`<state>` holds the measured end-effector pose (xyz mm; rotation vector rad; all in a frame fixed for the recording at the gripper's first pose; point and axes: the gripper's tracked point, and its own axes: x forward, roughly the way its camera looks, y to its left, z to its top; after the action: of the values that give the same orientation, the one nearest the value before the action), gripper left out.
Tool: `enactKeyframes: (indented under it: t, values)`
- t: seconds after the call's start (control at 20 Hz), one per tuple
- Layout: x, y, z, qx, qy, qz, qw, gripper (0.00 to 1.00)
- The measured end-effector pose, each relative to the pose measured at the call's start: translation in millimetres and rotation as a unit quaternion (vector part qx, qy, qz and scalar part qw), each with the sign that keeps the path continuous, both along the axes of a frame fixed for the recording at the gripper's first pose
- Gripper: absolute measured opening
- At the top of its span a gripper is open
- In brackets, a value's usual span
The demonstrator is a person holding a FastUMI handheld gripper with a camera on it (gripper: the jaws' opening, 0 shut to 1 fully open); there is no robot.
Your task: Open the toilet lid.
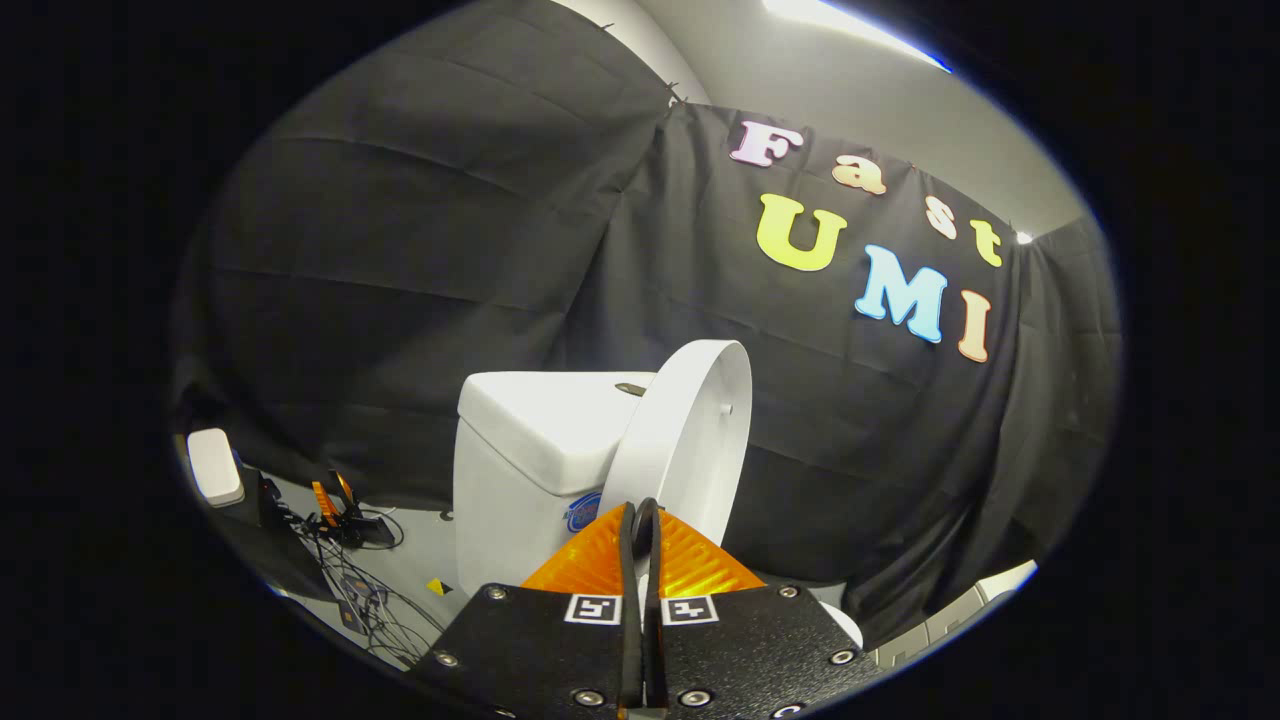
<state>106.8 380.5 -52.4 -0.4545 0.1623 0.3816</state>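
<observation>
While our claw (640,515) has its fingers pressed together with nothing between them, we see the toilet lid (690,440) raised upright just beyond the fingertips, leaning toward the white tank (530,440), with cables (370,590) on the floor.

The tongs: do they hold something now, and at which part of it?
The tongs are closed on the raised toilet lid, gripping its thin lower edge between both fingers.

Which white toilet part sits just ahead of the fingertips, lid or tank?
The lid, raised on edge just beyond the nearly closed gripper. The tank stands behind it, boxy, with a flat top.
</observation>
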Motion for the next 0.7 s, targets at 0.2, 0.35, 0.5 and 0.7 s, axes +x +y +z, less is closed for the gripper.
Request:
enactKeyframes:
  t: [0.2,0.35,0.5,0.7]
  values:
    - [0.2,0.5,0.3,0.027,0.017,0.026,0.999,0.20]
    - [-11.8,-12.5,14.6,0.040,0.004,0.026,0.999,0.61]
    - [-23.3,-28.8,32.8,0.069,-0.008,0.014,0.997,0.95]
    - [-28.8,-56.4,63.6,0.102,-0.023,-0.001,0.995,0.95]
